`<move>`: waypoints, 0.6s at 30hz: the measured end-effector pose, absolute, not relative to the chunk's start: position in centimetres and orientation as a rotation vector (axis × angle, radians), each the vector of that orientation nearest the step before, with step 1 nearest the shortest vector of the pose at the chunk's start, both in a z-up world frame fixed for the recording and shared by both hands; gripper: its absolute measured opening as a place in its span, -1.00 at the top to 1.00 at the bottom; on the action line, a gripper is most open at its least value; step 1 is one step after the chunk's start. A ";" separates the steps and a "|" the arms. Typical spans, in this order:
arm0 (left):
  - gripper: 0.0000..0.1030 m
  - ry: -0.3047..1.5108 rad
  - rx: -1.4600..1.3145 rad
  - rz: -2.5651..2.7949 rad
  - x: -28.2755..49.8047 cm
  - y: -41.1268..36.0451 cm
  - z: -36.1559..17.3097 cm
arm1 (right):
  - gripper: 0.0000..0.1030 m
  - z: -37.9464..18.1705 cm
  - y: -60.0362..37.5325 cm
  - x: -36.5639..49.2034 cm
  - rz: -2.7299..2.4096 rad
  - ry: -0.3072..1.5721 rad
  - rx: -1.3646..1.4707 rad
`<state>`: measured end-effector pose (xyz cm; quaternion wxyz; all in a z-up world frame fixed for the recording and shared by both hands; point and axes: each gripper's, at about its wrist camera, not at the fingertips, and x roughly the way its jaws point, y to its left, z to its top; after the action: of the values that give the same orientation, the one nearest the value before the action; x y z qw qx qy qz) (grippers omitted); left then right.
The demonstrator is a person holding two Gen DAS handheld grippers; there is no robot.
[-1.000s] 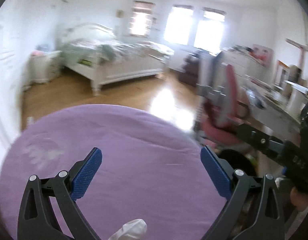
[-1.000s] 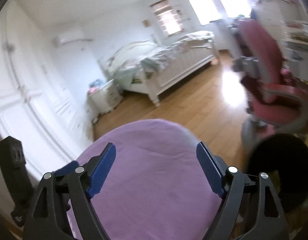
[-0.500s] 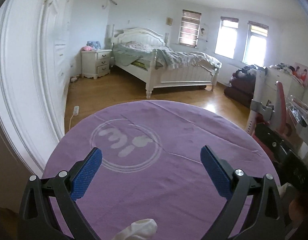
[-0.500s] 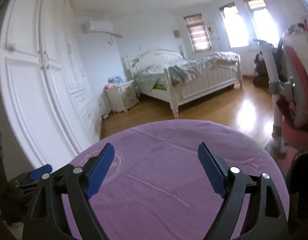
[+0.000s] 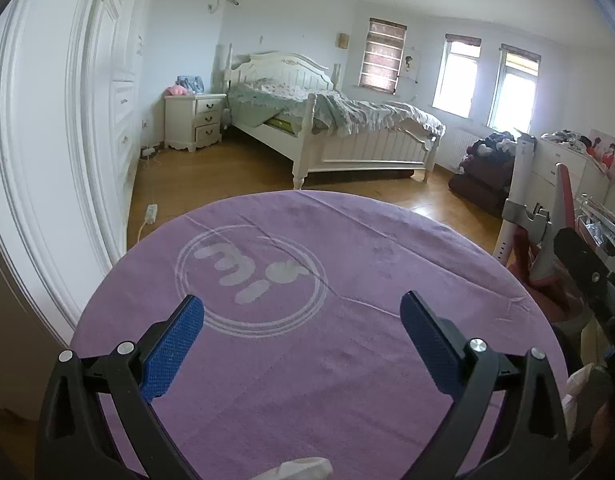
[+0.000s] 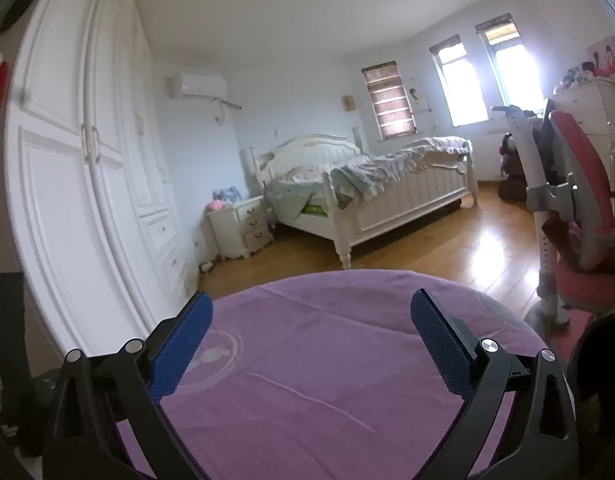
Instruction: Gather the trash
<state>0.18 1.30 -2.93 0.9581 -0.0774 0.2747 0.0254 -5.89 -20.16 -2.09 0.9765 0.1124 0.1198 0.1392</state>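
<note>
Left hand-held gripper [image 5: 301, 338]: wide, empty | right hand-held gripper [image 6: 311, 338]: opening, empty | white scrap [image 5: 303, 469] at tabletop [image 5: 347, 240] near edge | risk: nudged off.

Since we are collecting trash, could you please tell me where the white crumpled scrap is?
In the left wrist view, the white scrap lies on the purple tablecloth at the bottom edge, below the open left claw.

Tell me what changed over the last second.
Both views swung left, off the pink chair toward the wardrobe. The right gripper is opening, nothing between its fingers. The left gripper stayed open and empty over the purple cloth.
</note>
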 end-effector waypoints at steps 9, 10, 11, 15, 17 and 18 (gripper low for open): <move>-0.90 0.557 -0.144 0.069 0.0 1.1 -3.2 | -0.89 -2.0 -20.2 -6.2 0.286 0.241 0.221; -0.90 0.558 -0.145 0.069 -0.1 1.1 -3.2 | -0.89 -2.1 -20.4 -6.3 0.286 0.241 0.224; -0.90 0.558 -0.147 0.072 -0.1 1.1 -3.2 | -0.89 -2.1 -20.4 -6.3 0.286 0.242 0.227; -0.90 0.560 -0.145 0.076 0.0 0.8 -3.2 | -0.89 -2.0 -20.3 -6.4 0.282 0.243 0.237; -0.90 0.563 -0.140 0.077 0.0 0.7 -3.3 | -0.89 -1.9 -20.3 -6.4 0.281 0.244 0.240; -0.90 0.564 -0.138 0.078 0.0 0.7 -3.3 | -0.89 -1.9 -20.3 -6.4 0.281 0.245 0.241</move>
<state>-0.03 0.71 -3.28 0.9574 -0.0682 0.2781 0.0383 -6.39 -20.27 -1.88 0.9755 0.1195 0.1214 0.1392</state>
